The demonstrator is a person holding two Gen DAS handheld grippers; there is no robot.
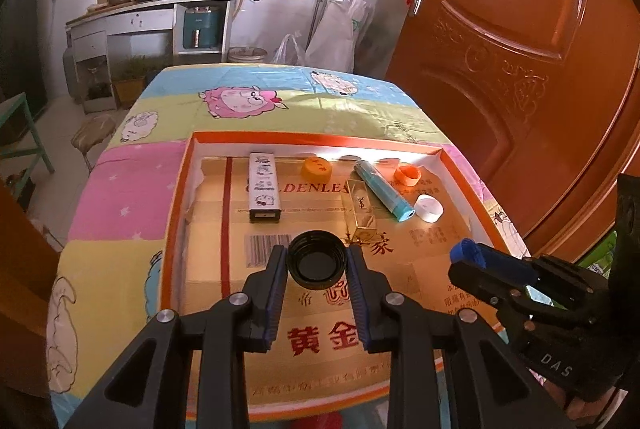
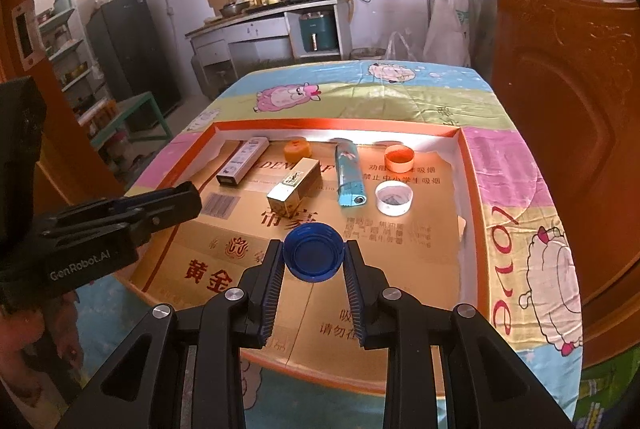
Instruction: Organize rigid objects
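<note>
Black cap (image 1: pixel 317 260) clamped in left tool (image 1: pixel 317 261); blue cap (image 2: pixel 314 252) in right tool (image 2: pixel 314 253).

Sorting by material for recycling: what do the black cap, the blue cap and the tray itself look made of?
Black cap: likely moulded plastic, fairly matte, with a ribbed rim and inner threads. Blue cap: likely plastic, slightly glossy and ribbed outside. Tray: apparently printed cardboard, with a folded orange rim, white inner walls, and a barcode on the gold floor.
</note>
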